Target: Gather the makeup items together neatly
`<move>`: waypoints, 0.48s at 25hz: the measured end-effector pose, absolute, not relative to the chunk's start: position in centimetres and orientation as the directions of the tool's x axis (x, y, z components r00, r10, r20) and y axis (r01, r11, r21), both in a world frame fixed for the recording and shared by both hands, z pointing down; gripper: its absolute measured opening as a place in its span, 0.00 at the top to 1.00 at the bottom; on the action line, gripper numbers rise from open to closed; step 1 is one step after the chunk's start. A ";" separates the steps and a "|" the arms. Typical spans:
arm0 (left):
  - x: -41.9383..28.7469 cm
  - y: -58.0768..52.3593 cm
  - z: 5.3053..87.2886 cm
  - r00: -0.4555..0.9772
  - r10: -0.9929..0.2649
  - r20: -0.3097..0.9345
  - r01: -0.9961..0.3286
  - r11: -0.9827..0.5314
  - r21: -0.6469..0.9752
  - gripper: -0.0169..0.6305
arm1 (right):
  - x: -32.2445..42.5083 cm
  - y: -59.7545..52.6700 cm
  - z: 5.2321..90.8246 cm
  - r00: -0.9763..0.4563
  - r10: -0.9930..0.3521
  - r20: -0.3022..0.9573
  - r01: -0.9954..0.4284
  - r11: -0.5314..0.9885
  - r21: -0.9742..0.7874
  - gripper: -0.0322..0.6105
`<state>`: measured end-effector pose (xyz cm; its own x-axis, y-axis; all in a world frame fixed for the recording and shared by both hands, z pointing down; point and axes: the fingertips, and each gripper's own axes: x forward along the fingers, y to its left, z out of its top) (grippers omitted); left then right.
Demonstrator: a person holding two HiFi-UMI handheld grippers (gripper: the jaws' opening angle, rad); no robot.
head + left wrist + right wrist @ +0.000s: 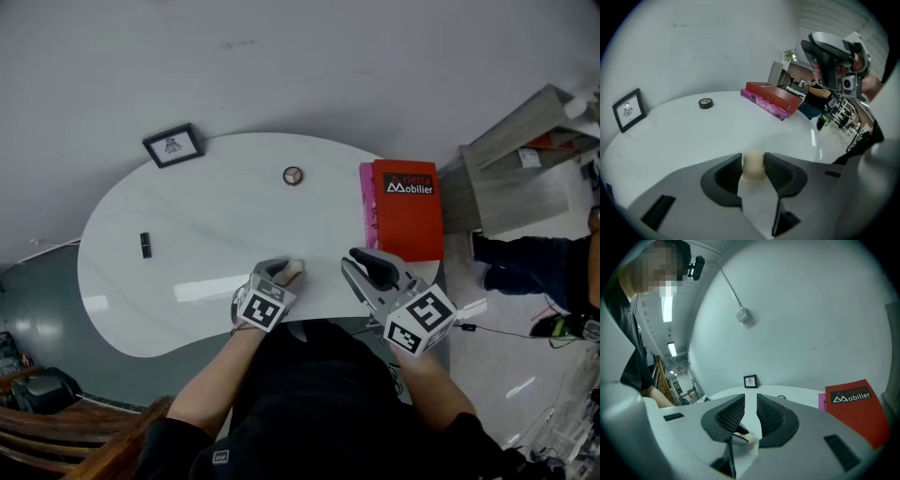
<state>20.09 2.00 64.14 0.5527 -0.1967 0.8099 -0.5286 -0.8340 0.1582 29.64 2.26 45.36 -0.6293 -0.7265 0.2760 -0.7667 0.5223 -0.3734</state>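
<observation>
Beige makeup sponge sits near the front edge of the white table, right between the jaws of the left gripper, and they stand wide, released. Right gripper hovers just beside, narrowly parted, empty. Round compact and dark tube lie well apart.

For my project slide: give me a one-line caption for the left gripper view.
Left gripper, beige makeup sponge between its jaws, at the white table; compact and stacked books beyond.

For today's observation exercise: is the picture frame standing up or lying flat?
Standing: the left gripper view shows the picture frame rising off the table.
</observation>
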 end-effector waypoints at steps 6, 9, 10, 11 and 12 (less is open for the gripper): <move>19.4 2.5 64.2 0.557 -0.210 0.804 -0.532 -0.833 0.151 0.74 | 28.4 1.5 44.9 -0.654 -0.710 0.260 -0.745 0.545 -0.385 0.82; 19.1 2.4 64.0 0.548 -0.204 0.811 -0.530 -0.835 0.148 0.75 | 27.8 1.3 44.5 -0.665 -0.703 0.253 -0.735 0.556 -0.388 0.82; 19.0 2.3 63.8 0.545 -0.209 0.812 -0.534 -0.833 0.144 0.75 | 27.8 1.3 44.4 -0.667 -0.702 0.250 -0.733 0.559 -0.388 0.82; 18.8 2.2 63.5 0.544 -0.220 0.810 -0.541 -0.829 0.139 0.75 | 27.7 1.2 44.2 -0.670 -0.700 0.247 -0.731 0.562 -0.388 0.82; 18.7 2.0 63.2 0.545 -0.234 0.805 -0.550 -0.824 0.134 0.75 | 27.7 1.1 44.1 -0.672 -0.700 0.244 -0.729 0.565 -0.387 0.82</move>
<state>18.68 1.98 63.21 0.5454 -0.2335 0.8050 -0.5505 -0.8240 0.1339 27.72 1.11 44.09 -0.6717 -0.6995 0.2438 -0.7288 0.5651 -0.3866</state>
